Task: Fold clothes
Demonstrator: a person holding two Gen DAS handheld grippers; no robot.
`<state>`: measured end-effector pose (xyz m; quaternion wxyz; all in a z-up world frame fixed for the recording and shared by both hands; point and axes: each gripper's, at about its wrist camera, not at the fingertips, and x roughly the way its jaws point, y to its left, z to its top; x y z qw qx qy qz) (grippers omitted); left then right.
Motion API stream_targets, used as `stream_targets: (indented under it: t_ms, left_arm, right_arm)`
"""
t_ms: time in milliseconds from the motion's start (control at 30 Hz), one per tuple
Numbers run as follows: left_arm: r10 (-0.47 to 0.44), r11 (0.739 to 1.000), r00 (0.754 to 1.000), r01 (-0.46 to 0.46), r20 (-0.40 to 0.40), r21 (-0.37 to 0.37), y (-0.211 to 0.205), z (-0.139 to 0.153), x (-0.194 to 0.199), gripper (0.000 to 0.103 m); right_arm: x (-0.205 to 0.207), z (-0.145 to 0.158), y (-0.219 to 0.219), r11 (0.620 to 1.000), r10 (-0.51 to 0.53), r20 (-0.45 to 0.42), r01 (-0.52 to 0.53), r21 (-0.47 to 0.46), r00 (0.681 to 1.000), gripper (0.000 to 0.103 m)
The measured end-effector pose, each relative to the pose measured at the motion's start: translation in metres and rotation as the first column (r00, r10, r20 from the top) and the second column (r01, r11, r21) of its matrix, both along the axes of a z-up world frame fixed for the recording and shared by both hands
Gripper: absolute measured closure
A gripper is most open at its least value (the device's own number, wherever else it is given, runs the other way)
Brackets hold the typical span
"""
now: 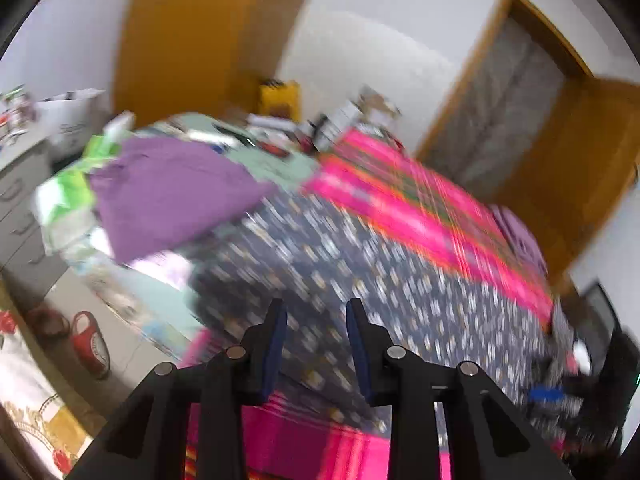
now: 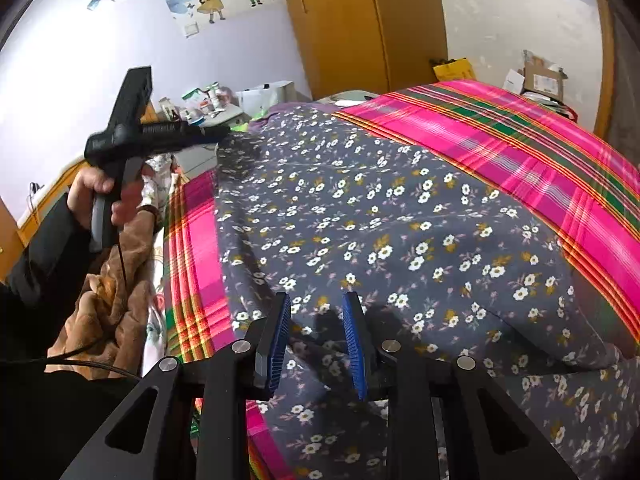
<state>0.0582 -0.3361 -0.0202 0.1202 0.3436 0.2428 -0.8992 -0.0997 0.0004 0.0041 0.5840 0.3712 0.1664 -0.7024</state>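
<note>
Right tool [image 2: 316, 336] sits low over the near end of the floral garment [image 2: 400, 220], blue pads partly apart with a ridge of cloth between them. I can't tell if they're actually pinching it or just straddling it.

So if I were doing this fold, I'd make sure that near edge is properly gripped before lifting, otherwise it just slides out.

Left tool [image 1: 316, 344] is up in the air, jaws spread wide, nothing in them, and its view is all blurred. The left hand [image 2: 104, 196] holds it off the bed's left edge.

The garment lies spread flat across the pink plaid bedspread [image 2: 520, 148]. Next I'd bring the left tool to the matching near corner so both sides lift evenly.
</note>
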Motion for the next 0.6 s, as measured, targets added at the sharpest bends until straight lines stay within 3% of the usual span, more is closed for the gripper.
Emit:
stream_targets:
  t_ms: [133,300,467,600]
  left_arm:
    - [-0.012,1.0,0.999,0.011,0.039,0.028,0.001,-0.02,0.001,0.073]
    - [-0.008,1.0,1.0,0.008,0.016,0.009,-0.006,0.006,-0.006,0.073]
    - [-0.078,0.997,0.997,0.078,-0.009,0.017,-0.008,0.027,-0.059,0.073]
    - [-0.096,0.995,0.993,0.096,0.073,0.007,-0.019,0.01,-0.115,0.073]
  right_arm:
    - [0.0,-0.001,0.005,1.0,-0.006,-0.007,0.006,0.005,1.0,0.075]
    - [-0.007,0.003,0.011,0.999,-0.036,-0.011,0.036,-0.006,0.999,0.075]
    - [-0.02,0.007,0.015,0.996,-0.09,-0.01,0.09,-0.028,0.996,0.075]
    - [-0.027,0.01,0.021,0.992,-0.124,-0.006,0.124,-0.036,0.992,0.075]
